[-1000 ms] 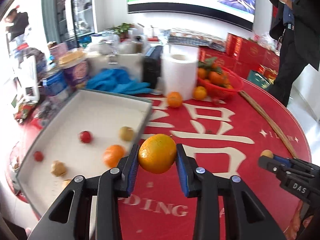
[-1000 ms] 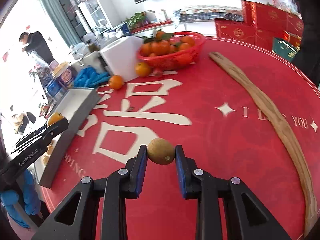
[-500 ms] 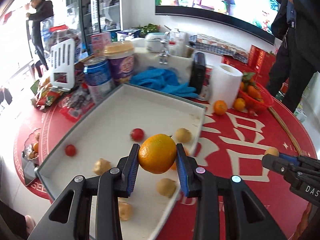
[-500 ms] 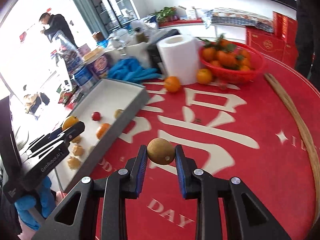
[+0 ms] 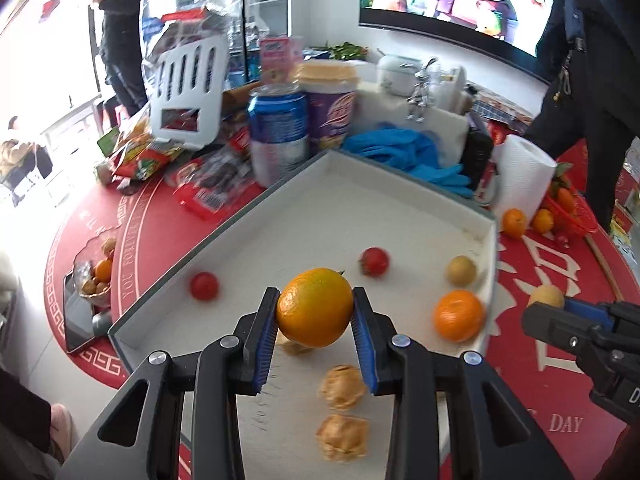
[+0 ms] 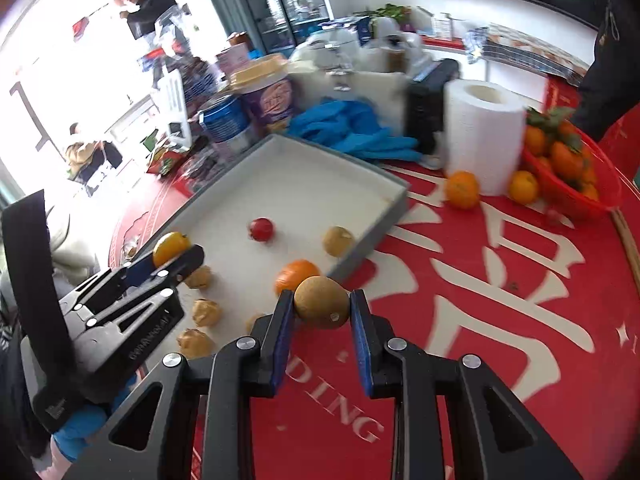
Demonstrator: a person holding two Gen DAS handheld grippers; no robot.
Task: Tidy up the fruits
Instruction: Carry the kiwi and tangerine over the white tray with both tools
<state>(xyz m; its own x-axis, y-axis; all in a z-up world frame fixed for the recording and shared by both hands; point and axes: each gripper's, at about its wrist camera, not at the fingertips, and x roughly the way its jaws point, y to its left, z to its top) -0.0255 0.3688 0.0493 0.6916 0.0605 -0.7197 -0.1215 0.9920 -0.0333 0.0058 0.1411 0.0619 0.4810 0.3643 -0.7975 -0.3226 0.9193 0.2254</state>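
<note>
Clutter is crowding the far rim of the white tray [image 5: 404, 172]: a blue can [image 5: 278, 132], a purple cup [image 5: 330, 114], blue gloves [image 5: 404, 154] and a paper roll [image 5: 522, 174], with a red basket [image 6: 576, 192] beyond. Inside the tray two red tomatoes [image 5: 374, 262], a small orange [image 5: 458, 314] and wrinkled brown fruits [image 5: 342, 386] are lying loose. The left gripper [image 5: 316, 318] is clamping a glossy orange [image 5: 316, 306] above the tray. The right gripper [image 6: 322, 318] is pinching a dull brown round fruit [image 6: 322, 302] over the red tablecloth [image 6: 500, 320], just beside the tray's near corner.
</note>
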